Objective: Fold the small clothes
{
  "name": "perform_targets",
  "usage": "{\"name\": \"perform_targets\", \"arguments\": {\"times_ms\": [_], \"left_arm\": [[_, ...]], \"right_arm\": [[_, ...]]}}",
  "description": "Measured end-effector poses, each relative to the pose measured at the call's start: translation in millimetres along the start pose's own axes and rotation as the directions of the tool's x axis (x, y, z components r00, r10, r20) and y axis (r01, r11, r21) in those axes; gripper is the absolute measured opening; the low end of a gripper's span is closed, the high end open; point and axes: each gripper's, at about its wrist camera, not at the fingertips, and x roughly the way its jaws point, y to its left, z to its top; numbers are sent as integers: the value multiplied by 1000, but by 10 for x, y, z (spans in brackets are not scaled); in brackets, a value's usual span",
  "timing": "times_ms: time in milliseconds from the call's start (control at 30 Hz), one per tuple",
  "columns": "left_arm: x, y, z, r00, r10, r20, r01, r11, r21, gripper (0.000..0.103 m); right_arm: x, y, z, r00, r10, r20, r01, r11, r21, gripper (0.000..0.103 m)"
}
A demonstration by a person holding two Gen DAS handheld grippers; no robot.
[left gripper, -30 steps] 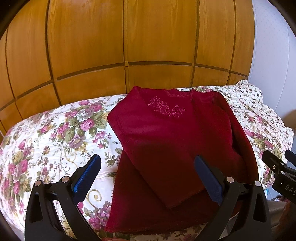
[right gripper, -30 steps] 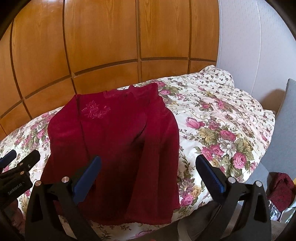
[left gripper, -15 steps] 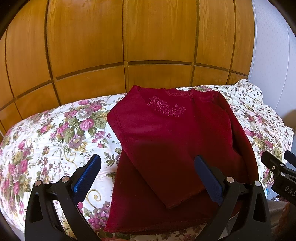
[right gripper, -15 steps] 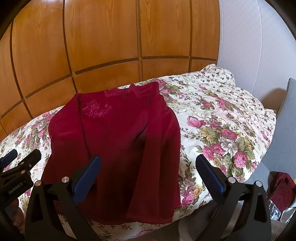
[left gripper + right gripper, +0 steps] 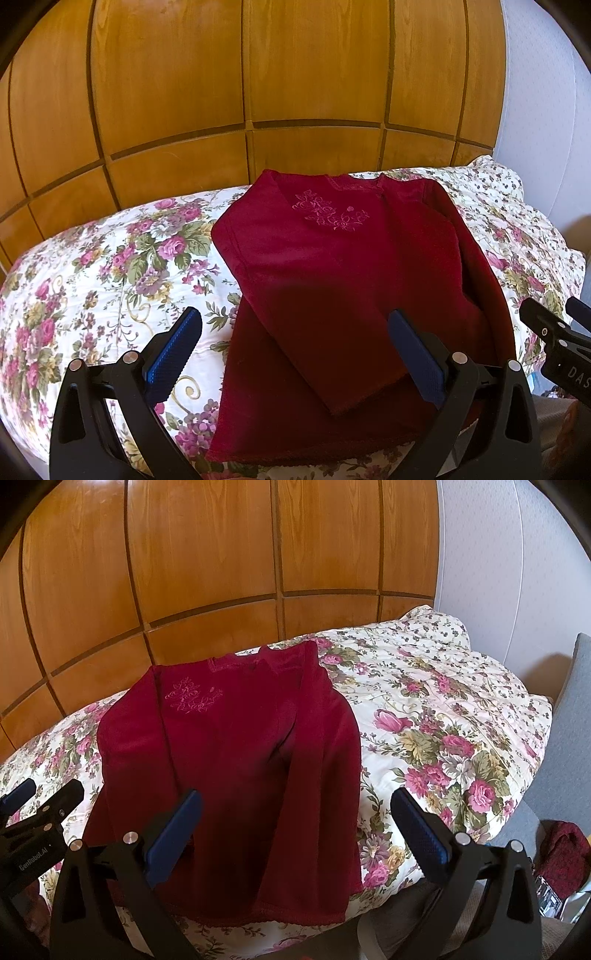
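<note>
— What's on the bed?

— A dark red long-sleeved top (image 5: 332,280), soft and velvety, lying flat on the floral quilt (image 5: 110,273). Both sleeves are folded in over the front, with pink flower embroidery (image 5: 330,212) below the neckline.

— And the tongs?

— The left tongs (image 5: 295,350) hover above the hem, blue ribbed pads (image 5: 173,350) spread wide, gripping nothing. The right tongs (image 5: 295,834) hang just beside them, equally spread and empty. Wooden panelling (image 5: 207,554) behind.
</note>
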Motion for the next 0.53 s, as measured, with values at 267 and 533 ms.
{"name": "perform_targets", "arguments": {"times_ms": [267,533], "left_arm": [[-20,-17,-8,1000,16,11,-16,1000,9,100],[15,-13,-17,1000,4,-12,-4,1000,13,100]], "right_arm": [[-6,4,-1,1000,2,0,-2,1000,-3,101],[-12,8,2,1000,1,-1,-1,1000,-6,101]]}}
